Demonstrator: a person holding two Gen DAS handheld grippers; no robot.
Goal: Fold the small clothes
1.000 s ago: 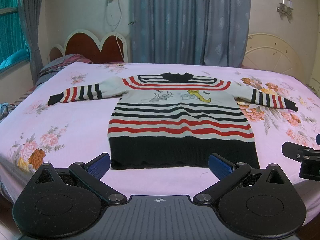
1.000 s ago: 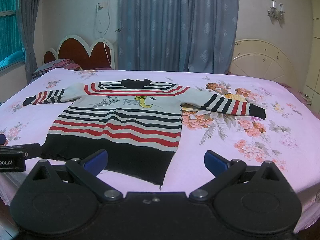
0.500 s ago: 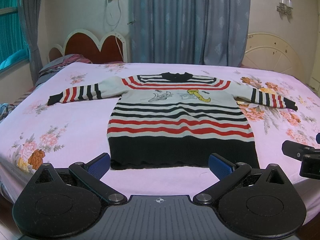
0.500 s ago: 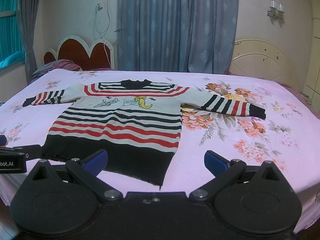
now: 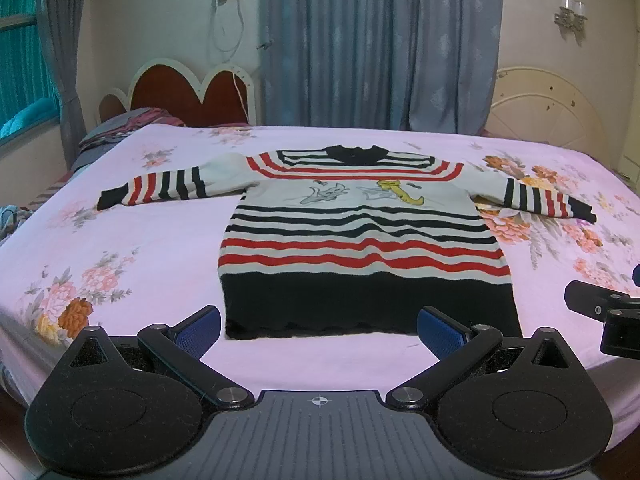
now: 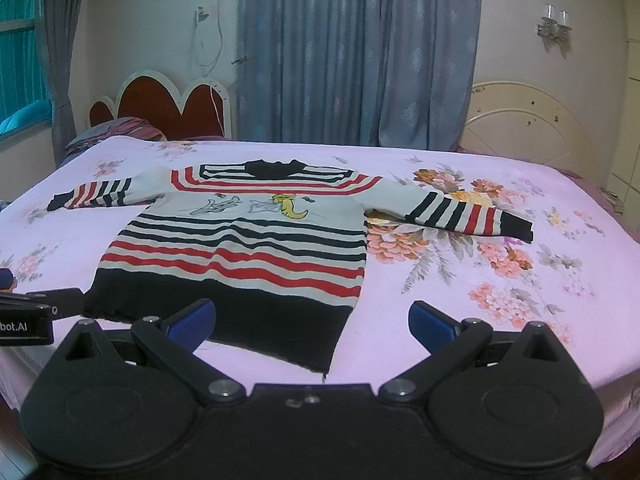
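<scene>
A small striped sweater (image 5: pixel 360 236), black, red and white with a cartoon print, lies flat on the bed with both sleeves spread out. It also shows in the right wrist view (image 6: pixel 248 240). My left gripper (image 5: pixel 319 326) is open and empty, just short of the black hem. My right gripper (image 6: pixel 310 320) is open and empty, near the hem's right corner. Part of the right gripper (image 5: pixel 600 312) shows at the right edge of the left wrist view. Part of the left gripper (image 6: pixel 36 312) shows at the left edge of the right wrist view.
The bed (image 5: pixel 120 248) has a pink floral sheet. A red scalloped headboard (image 5: pixel 188 92) and folded bedding (image 5: pixel 132 124) are at the far left. Blue curtains (image 5: pixel 380 40) hang behind. A white footboard (image 5: pixel 548 108) stands at the far right.
The view of the sweater has shifted very slightly. Both grippers stay open and nearly still.
</scene>
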